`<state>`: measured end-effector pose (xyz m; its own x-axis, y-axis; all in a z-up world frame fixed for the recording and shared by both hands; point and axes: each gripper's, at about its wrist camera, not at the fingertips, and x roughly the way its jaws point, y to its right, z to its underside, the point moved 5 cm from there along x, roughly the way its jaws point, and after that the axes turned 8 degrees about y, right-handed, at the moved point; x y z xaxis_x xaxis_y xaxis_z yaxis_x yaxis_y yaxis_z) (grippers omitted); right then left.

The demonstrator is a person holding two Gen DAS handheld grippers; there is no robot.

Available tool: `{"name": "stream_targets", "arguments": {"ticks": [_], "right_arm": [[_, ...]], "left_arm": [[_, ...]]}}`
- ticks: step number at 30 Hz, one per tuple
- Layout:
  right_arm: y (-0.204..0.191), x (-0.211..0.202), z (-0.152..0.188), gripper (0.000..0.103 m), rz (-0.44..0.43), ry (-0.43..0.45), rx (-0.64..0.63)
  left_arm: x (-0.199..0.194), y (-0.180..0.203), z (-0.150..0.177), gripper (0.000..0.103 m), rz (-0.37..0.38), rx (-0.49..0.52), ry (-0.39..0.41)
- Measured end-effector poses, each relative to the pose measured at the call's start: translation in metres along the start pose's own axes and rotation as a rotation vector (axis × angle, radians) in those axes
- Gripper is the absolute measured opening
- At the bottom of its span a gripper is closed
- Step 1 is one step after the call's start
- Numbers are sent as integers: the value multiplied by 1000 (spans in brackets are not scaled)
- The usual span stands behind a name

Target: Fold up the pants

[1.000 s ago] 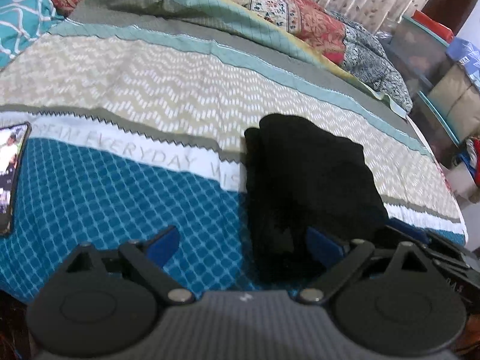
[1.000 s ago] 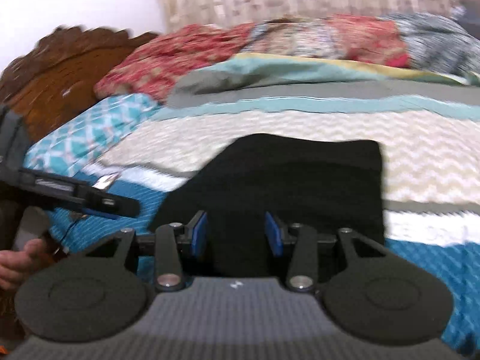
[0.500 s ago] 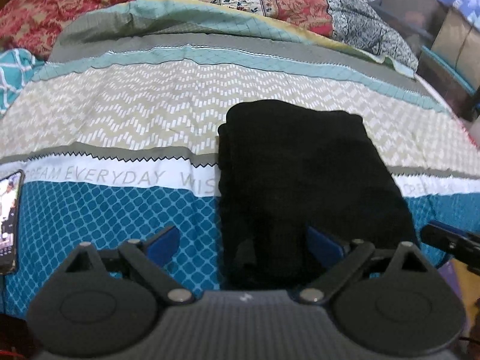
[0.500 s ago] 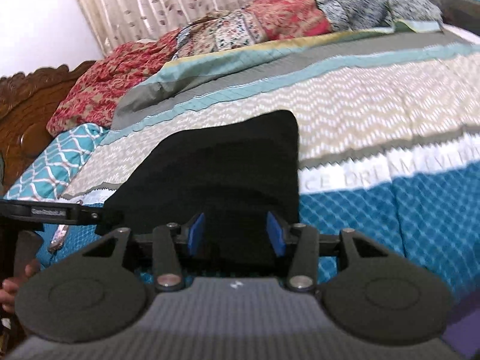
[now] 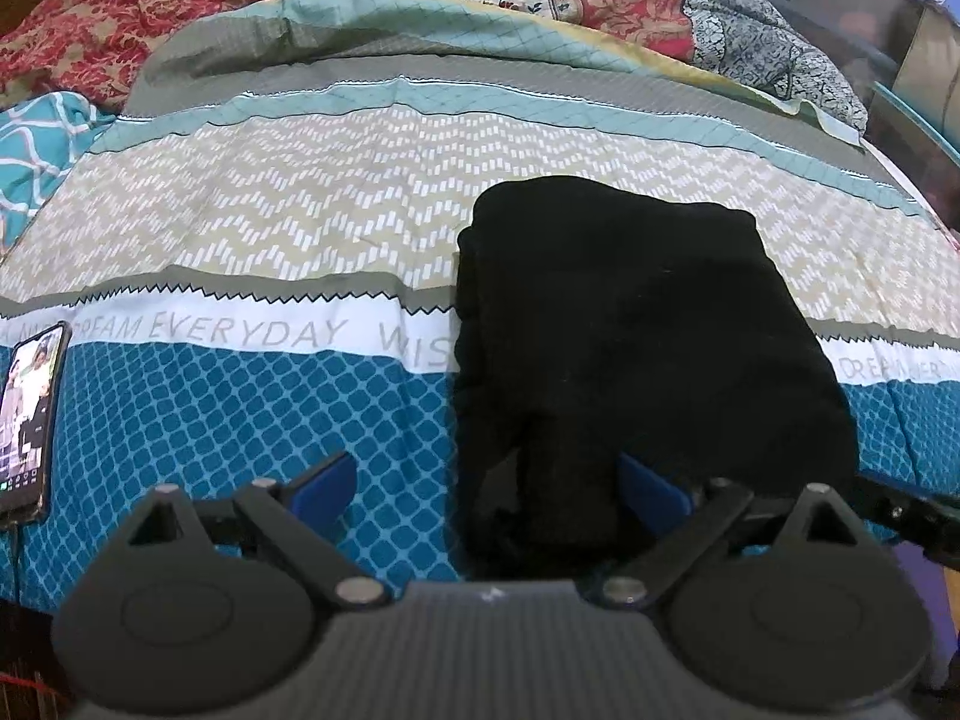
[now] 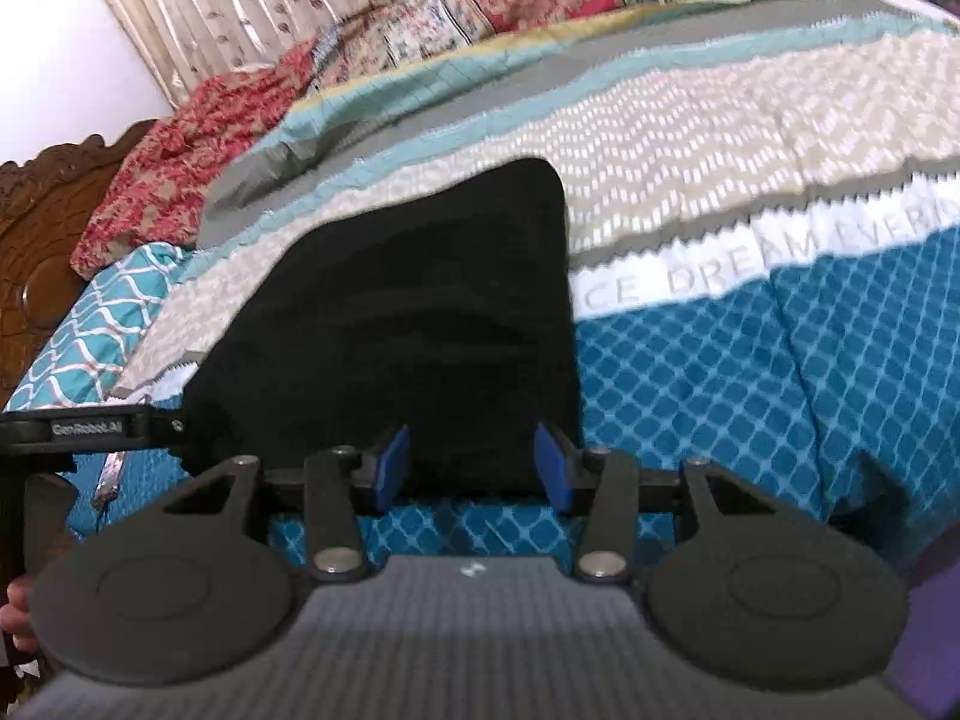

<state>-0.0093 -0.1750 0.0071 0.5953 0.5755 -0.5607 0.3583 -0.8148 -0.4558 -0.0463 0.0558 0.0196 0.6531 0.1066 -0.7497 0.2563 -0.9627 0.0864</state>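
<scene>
The black, soft-fabric pants (image 5: 636, 336) lie folded into a compact, roughly rectangular bundle on the bed, flat and at rest. In the left wrist view the layered edges of the fold show along the bundle's left side, stacked one on another, while the top surface is smooth and nearly featureless. The far corners are rounded. In the right wrist view the pants (image 6: 414, 324) show faint creases across the middle

Folded black pants (image 5: 636, 336) lie on the bedspread (image 5: 300, 228) (phone (image 5: 27, 414) far left), left gripper (image 5: 486, 480) spread wide.
</scene>
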Motion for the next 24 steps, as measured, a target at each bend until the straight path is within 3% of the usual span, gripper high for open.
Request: {"name": "stream_targets", "arguments": {"ticks": [14,24], "right_arm": [[0,4,8,49,6,-55,10],[-3,10,13,51,18,-73,0]], "left_arm": [[7,-9,6,102,16,-34,-16],[21,-20,16,103,78,-119,-45]]}}
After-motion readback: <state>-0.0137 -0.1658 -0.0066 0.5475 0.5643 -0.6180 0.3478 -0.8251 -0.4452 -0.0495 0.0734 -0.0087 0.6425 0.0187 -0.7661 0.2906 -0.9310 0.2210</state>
